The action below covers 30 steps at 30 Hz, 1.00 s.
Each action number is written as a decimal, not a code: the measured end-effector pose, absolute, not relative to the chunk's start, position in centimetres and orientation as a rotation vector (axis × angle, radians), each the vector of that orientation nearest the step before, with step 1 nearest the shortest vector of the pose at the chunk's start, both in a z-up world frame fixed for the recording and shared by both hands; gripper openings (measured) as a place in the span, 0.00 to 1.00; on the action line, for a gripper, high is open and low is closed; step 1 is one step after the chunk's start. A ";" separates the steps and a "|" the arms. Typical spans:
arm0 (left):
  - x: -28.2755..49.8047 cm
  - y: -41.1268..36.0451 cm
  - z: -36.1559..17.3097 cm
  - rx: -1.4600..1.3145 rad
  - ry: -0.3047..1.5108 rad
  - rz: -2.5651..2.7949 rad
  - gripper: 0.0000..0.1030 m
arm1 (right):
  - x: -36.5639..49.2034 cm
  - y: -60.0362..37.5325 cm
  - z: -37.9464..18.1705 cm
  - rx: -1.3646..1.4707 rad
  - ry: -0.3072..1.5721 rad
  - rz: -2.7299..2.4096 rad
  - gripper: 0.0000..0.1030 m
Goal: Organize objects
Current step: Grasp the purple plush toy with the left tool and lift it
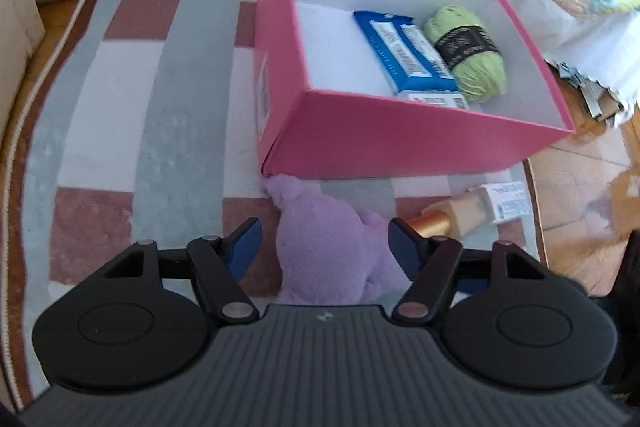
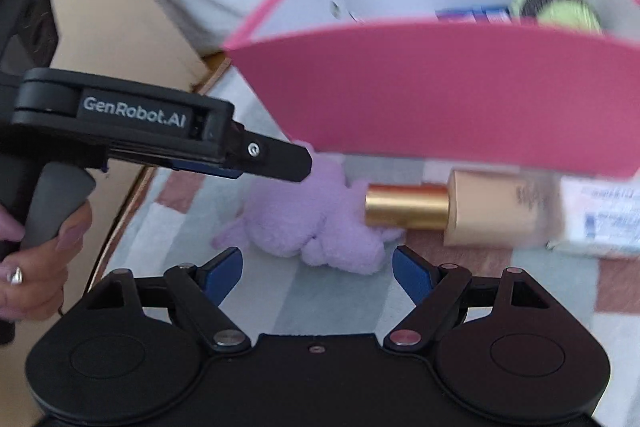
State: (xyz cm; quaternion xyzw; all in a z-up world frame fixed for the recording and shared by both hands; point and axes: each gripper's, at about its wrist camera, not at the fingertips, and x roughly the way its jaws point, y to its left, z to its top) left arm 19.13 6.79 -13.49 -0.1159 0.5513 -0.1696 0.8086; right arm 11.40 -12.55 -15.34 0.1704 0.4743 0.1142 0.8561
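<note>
Striped rug (image 1: 120, 131) underneath, pink box (image 1: 400, 131) at 12 o'clock holding green yarn (image 1: 468, 55) and a blue packet (image 1: 404, 51). Left gripper (image 1: 324, 247) straddles the purple plush (image 1: 332, 251), jaws spread, not pinching (yet). Right gripper (image 2: 318, 275) gapes empty, gold-capped bottle (image 2: 460, 209) at 1 o'clock.

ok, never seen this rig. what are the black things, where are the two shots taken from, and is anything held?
No robot: a person carries a handheld two-finger gripper in each hand, with a fisheye camera on each looking along its blue fingers. One picture is from the left gripper, the other from the right gripper, which also sees the left one from the side. On the striped rug lie a purple plush toy, a gold-capped bottle and a pink box holding green yarn and a blue pack. Both grippers are open; nothing is held.
</note>
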 end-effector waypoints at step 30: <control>13.2 8.0 -10.6 -0.351 1.149 -0.368 0.39 | 6.8 -11.8 -10.9 0.137 0.913 0.331 0.56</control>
